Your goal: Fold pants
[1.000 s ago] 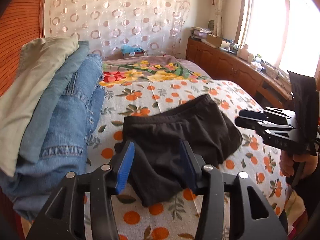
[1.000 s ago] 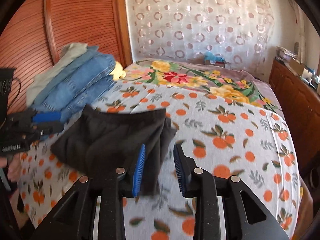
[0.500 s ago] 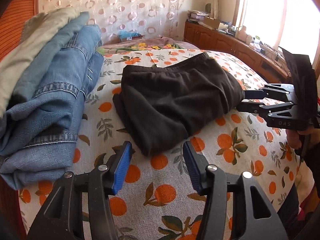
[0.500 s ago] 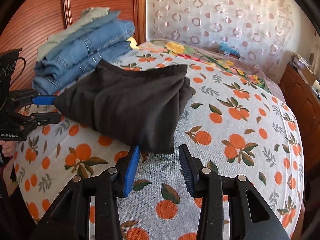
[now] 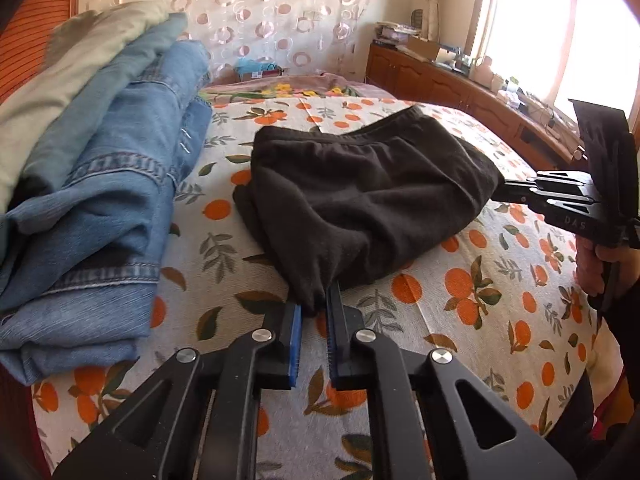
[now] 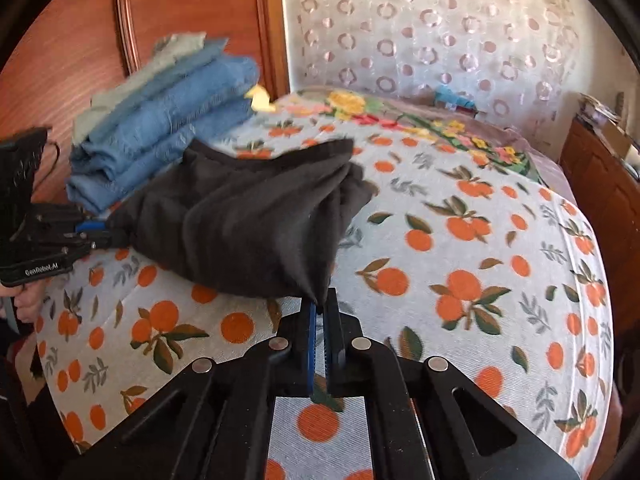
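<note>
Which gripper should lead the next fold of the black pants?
Neither alone. Left gripper, jaws closing, and right gripper, shut, each pinch a near corner of the black pants; lifting both together looks best.

The pants (image 5: 360,200) lie folded on the bed (image 5: 460,320), and every place here is told from them. In the left wrist view, the stack of folded clothes (image 5: 100,200) rests on the bed to their left, the left tool (image 5: 314,312) meets their near corner, the right tool (image 5: 516,192) meets their right corner, and the curtain (image 5: 260,12) hangs behind. The cabinet (image 5: 460,88) stands behind them to the right, beside the bed.
</note>
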Demonstrator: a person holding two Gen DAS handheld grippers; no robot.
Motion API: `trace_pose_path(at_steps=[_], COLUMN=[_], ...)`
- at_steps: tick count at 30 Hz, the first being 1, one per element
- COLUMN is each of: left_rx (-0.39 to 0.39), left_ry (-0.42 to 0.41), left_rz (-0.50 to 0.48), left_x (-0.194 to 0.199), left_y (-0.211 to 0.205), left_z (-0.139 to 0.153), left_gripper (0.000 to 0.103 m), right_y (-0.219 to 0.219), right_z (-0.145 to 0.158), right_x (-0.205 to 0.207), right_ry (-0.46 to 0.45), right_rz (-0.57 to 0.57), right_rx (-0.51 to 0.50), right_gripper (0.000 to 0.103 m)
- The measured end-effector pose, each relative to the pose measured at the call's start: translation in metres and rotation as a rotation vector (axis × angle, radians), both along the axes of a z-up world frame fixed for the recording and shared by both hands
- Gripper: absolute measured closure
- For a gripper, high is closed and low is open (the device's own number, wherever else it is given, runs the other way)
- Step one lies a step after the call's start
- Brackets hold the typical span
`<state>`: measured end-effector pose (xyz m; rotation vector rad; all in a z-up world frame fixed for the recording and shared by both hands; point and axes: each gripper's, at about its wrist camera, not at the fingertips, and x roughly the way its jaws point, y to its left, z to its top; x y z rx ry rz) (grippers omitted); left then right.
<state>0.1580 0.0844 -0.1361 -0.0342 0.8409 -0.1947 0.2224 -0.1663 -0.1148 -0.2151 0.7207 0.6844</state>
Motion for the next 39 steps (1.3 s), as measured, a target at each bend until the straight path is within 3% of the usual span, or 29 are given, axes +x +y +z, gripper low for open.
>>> trace_pose_path(at_steps=[9,20,26,30,33,37,39], left_rx=[-0.017,-0.044,-0.001,-0.004,-0.005,-0.003,0.004], left_ry=[-0.02,0.003,0.016,0.008,-0.011,-0.02,-0.022], left_rz=[-0.006,-0.055,-0.047,-0.032,-0.014,-0.006,-0.001], left_x=[-0.03,-0.092,-0.104,-0.106,-0.105,-0.102,-0.098], left_y=[0.003,-0.015,-0.024,-0.021,-0.017,-0.015,-0.016], left_z=[0.006,0.003,0.003,0.012,0.02,0.025,0.027], left_gripper=[0.092,0.092,0.091,0.082,0.066,0.064,0.064], right_y=[-0.011,-0.054,-0.062,-0.069,-0.067,-0.053,-0.041], right_z=[0.002,-0.002,0.005,0.027,0.039,0.04,0.036], right_x=[-0.026,-0.096,-0.113,-0.121,-0.123,-0.123,-0.123], right_ry=[0.001,0.054,0.026,-0.034,-0.067,-0.082,-0.072], right_rz=[-0.01,0.009,-0.035,-0.056,-0.052,-0.032,-0.011], right_rx=[0.002,0.051,0.035,0.062,0.068,0.067,0.077], right_gripper=[0.101,0.101,0.101,0.096,0.092,0.077,0.076])
